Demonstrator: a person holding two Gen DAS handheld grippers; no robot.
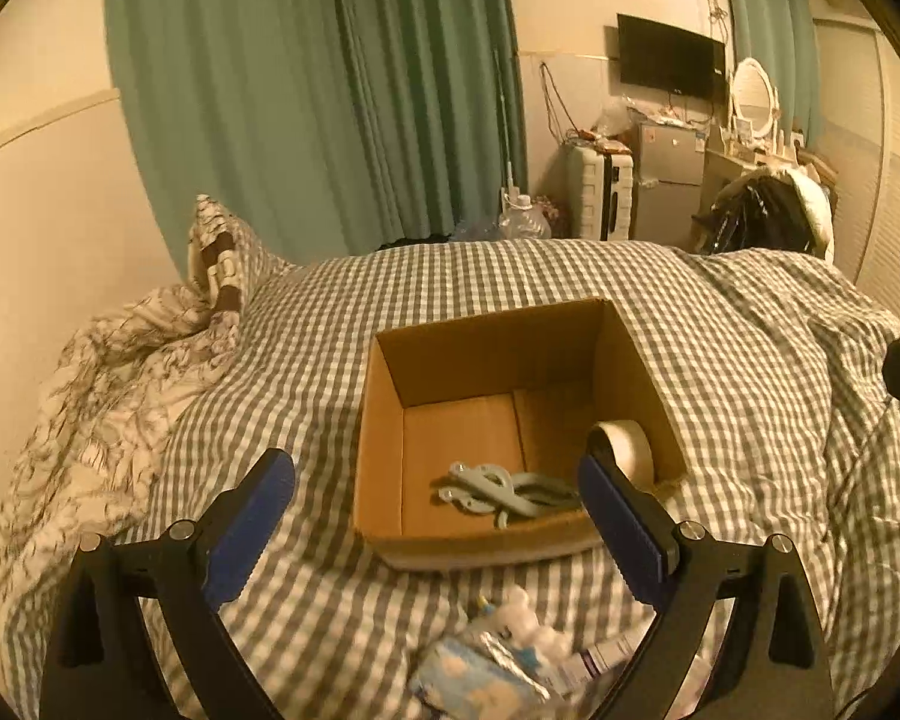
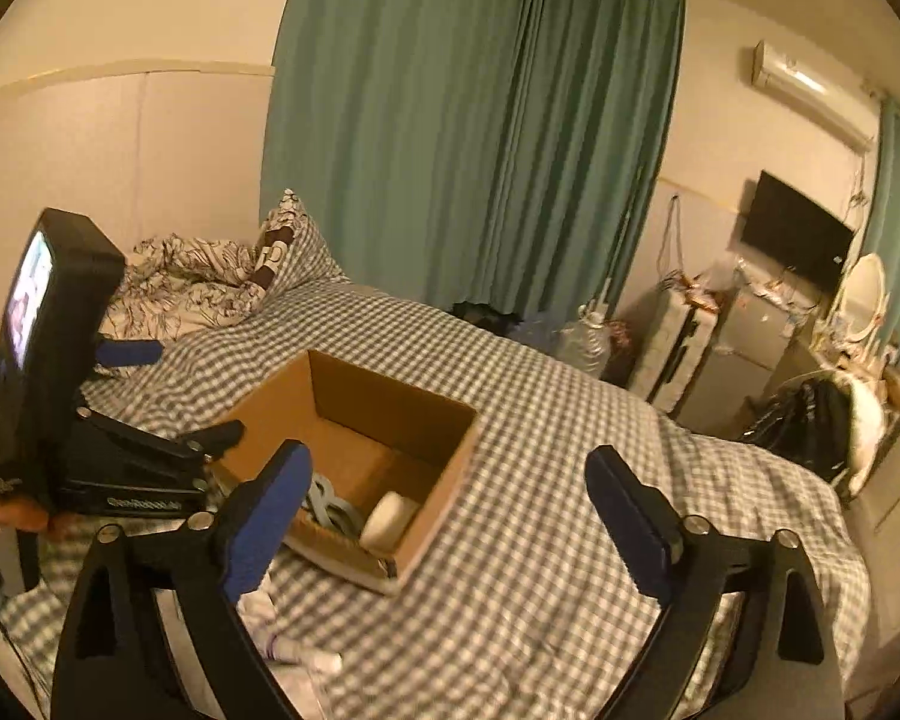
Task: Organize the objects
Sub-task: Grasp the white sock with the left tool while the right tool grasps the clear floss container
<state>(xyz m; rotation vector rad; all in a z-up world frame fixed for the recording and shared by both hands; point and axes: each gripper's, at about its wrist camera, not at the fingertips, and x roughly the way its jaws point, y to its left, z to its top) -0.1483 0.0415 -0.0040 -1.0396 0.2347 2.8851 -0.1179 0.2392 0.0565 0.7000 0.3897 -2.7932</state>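
An open-topped corrugated cardboard box [image 1: 510, 360], square in plan with plain brown walls, sat on a bed covered by a grey-and-white gingham quilt [image 1: 720, 360]. On the box floor lay a tangle of pale grey-blue plastic hooks [image 1: 498, 489], curved and flat, and beside them, against the box's right wall, a roll of cream tape [image 1: 627, 450] stood on edge. The left gripper [image 1: 438, 492] hovered over the near rim of the box, its black arms spread wide and its ribbed blue pads [image 1: 252, 531] gripping nothing. The right gripper [image 2: 450, 516] was likewise held with its jaws well apart and empty, to the right of the box. On the quilt just in front of the box lay a blurred heap of small crinkled packets [image 1: 498, 654], white and light blue. A rumpled leaf-print duvet [image 1: 120, 372] was bunched at the left; pleated green curtains [image 1: 306, 90] hung behind.
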